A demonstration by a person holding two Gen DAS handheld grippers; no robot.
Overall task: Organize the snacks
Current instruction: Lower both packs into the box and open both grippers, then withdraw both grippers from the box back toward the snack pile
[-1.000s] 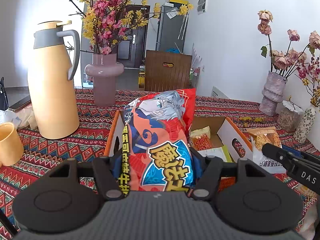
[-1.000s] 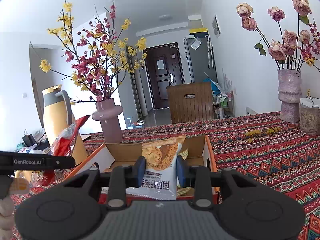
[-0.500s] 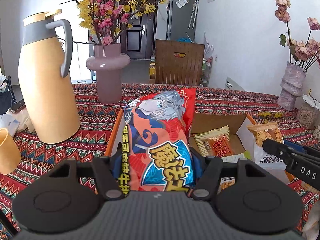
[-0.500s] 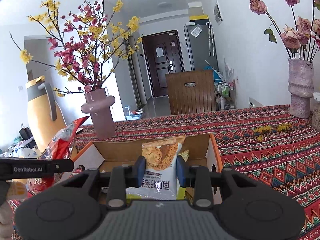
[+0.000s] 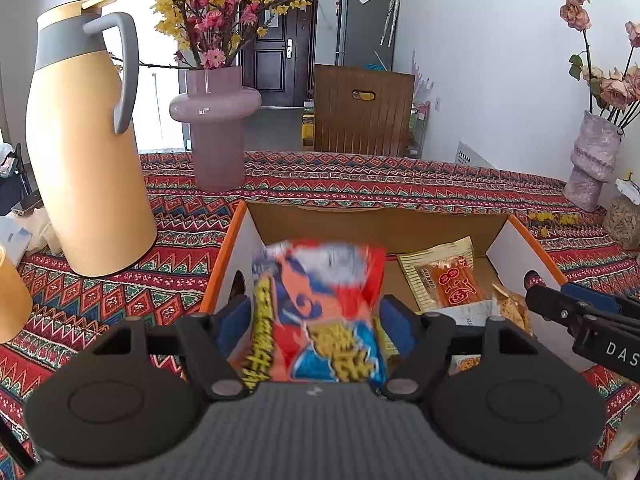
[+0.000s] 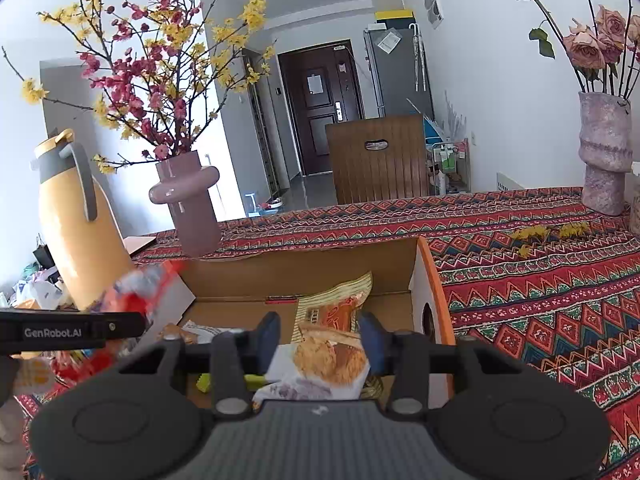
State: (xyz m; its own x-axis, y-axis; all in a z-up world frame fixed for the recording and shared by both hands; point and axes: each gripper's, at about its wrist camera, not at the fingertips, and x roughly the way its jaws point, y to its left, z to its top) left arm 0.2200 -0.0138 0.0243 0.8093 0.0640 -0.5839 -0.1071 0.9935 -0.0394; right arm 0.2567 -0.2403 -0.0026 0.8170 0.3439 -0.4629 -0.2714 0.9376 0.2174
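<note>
A cardboard box (image 5: 224,256) with an orange rim lies open on the patterned cloth. Over its near left part my left gripper (image 5: 316,322) is opening. The red snack bag (image 5: 320,312) is motion-blurred between its blue pads and slips down, with both pads off it. In the right wrist view my right gripper (image 6: 320,338) is also opening over the box (image 6: 434,280). The white chip bag (image 6: 320,364) lies tilted below and between its pads, free of them. A gold packet (image 5: 444,276) lies on the box floor.
A tall yellow jug (image 5: 88,152) and a yellow cup (image 5: 12,304) stand left of the box. A mauve vase (image 5: 216,128) of blossom branches is behind it. A stone-look vase (image 5: 592,160) with dried roses stands far right. A wooden chair back (image 5: 362,108) is beyond the table.
Both hands moved forward and lower over the box. Both sets of jaws spread apart. The red bag went from held upright to sliding down. The white chip bag dropped and tipped over.
</note>
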